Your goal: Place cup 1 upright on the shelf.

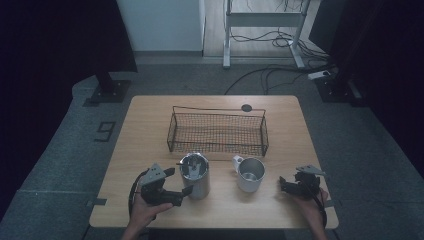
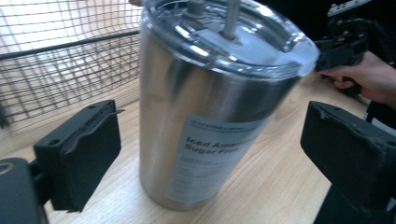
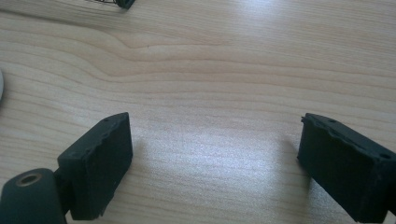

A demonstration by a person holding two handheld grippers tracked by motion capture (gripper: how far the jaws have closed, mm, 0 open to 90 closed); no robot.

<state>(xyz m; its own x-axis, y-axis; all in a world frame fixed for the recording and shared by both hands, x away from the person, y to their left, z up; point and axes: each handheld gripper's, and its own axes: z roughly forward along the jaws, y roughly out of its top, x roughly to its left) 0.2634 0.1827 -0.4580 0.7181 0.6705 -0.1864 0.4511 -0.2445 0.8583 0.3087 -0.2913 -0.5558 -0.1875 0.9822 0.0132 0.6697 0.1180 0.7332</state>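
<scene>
A tall steel tumbler [image 1: 195, 175] with a clear lid and a white label stands upright near the table's front, left of centre. My left gripper [image 1: 180, 181] is open, and the tumbler [image 2: 205, 107] sits between its two black pads without either one touching it. To the right of the tumbler stands a white-handled steel mug [image 1: 249, 173], upright with nothing in it. My right gripper [image 1: 286, 185] rests open at the front right, a short way from the mug, with only bare wood between its pads [image 3: 100, 163].
A black wire basket [image 1: 218, 131] stands in the middle of the wooden table [image 1: 150, 120], behind both vessels, and holds nothing. A round black grommet [image 1: 246, 107] is set in the table's far edge. Dark curtains and floor cables lie beyond.
</scene>
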